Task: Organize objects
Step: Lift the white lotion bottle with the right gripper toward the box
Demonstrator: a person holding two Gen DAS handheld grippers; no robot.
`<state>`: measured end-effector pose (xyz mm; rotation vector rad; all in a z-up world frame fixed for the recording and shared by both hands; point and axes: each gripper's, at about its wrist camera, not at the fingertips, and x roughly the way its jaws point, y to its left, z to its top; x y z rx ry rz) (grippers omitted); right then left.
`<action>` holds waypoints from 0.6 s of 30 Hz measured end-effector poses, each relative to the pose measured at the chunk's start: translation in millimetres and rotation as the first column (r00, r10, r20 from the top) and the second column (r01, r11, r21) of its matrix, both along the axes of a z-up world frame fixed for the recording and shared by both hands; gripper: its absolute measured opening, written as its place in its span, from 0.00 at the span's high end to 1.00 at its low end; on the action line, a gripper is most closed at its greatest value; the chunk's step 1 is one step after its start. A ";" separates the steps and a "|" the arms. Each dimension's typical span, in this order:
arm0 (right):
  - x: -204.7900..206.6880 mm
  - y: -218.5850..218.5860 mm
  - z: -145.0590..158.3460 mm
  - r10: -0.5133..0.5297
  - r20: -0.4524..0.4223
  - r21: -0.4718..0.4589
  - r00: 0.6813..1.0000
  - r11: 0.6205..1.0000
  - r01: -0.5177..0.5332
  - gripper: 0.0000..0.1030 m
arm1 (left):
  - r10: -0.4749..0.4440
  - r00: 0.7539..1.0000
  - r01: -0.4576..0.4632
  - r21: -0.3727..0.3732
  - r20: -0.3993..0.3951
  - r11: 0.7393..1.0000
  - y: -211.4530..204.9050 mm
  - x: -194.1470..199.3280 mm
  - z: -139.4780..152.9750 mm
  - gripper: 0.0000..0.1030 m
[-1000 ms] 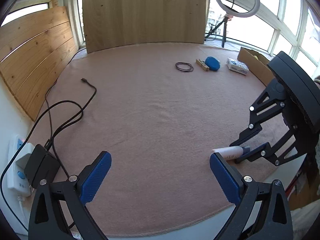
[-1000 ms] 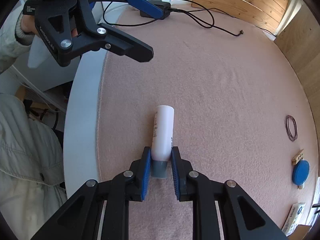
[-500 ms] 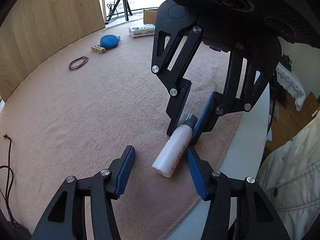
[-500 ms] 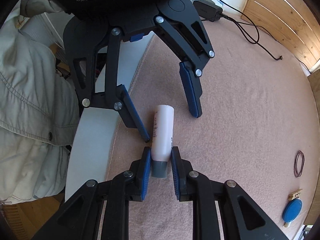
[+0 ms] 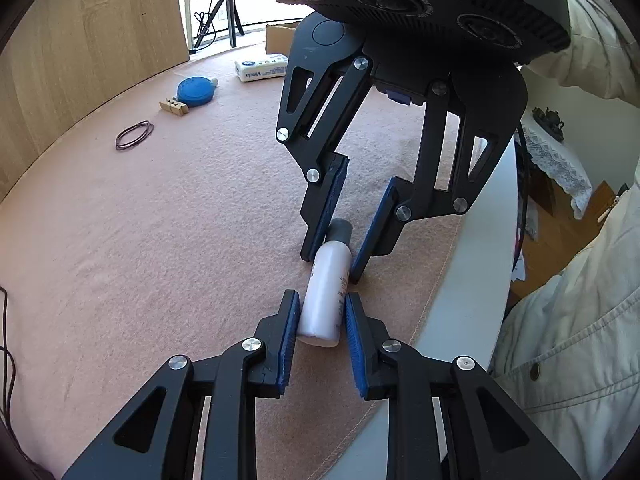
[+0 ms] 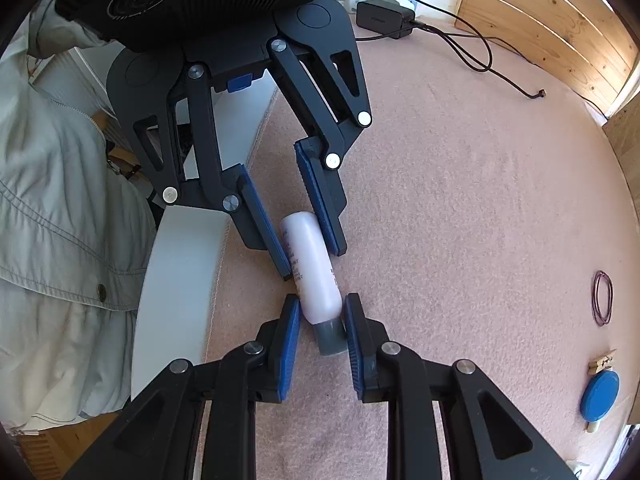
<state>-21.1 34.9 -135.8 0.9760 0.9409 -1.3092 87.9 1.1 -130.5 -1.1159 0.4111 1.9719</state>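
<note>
A small white bottle (image 5: 326, 292) with a grey cap lies on the pink cloth near the table's front edge; it also shows in the right wrist view (image 6: 310, 268). My left gripper (image 5: 320, 312) is shut on the bottle's bottom end. My right gripper (image 6: 320, 318) has opened a little around the cap end; a small gap shows beside the cap (image 6: 330, 336). The two grippers face each other along the bottle. The left gripper also shows in the right wrist view (image 6: 306, 236), and the right gripper in the left wrist view (image 5: 340, 244).
Far across the cloth lie a blue round disc (image 5: 196, 90), a wooden clothespin (image 5: 173, 107), a dark hair band (image 5: 135, 135) and a tissue pack (image 5: 261, 70). A black adapter (image 6: 380, 20) with cables sits at the other end. The white table edge (image 5: 476, 280) is close by.
My left gripper swung round, moved onto the bottle's bottom end and shut on it. My right gripper, which was shut on the cap, has opened slightly.
</note>
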 end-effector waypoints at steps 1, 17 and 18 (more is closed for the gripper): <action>0.6 0.9 1.8 0.005 -0.006 -0.003 1.000 1.000 -0.005 0.81 | -0.001 1.000 0.001 -0.001 -0.002 1.000 1.0 0.8 2.9 0.76; -7.4 38.1 95.5 -0.038 -0.206 -0.062 0.978 0.998 0.025 0.81 | -0.069 0.983 0.057 -0.073 -0.172 0.996 50.3 -22.6 105.8 0.76; -8.5 43.4 99.7 -0.046 -0.218 -0.066 0.975 0.997 0.032 0.81 | -0.074 0.981 0.061 -0.077 -0.178 0.995 56.1 -26.3 110.3 0.76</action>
